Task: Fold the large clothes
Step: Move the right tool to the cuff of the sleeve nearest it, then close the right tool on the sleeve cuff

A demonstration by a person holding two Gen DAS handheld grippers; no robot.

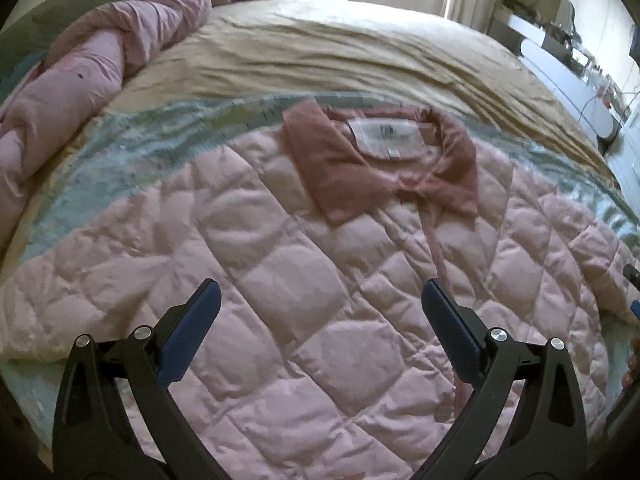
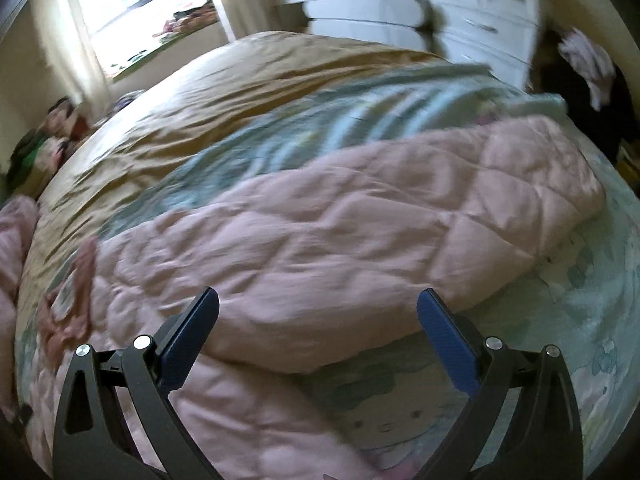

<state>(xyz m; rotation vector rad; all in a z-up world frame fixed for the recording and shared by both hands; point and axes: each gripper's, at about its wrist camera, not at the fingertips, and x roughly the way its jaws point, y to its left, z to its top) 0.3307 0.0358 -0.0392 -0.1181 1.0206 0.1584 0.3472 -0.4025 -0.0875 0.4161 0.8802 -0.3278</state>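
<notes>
Rolled pink duvet (image 1: 80,76) lies along the bed's left edge, w/ tan bedspread (image 1: 320,52) beyond and white drawers (image 2: 484,12) past the far corner. Pale pink quilted jacket (image 1: 280,280), dusty-rose collar (image 1: 384,164) up, lies flat on blue-green patterned sheet (image 1: 132,152). Left gripper (image 1: 320,304) hovers over it, jaws apart, empty. Right gripper (image 2: 318,308) likewise wide apart over jacket's sleeve (image 2: 400,208).

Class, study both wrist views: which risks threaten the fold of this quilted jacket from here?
1. The pink quilted jacket looks puffy; the open left gripper may pinch only one layer.
2. The sleeve lies spread sideways before the open right gripper; it might drag the patterned sheet.
</notes>
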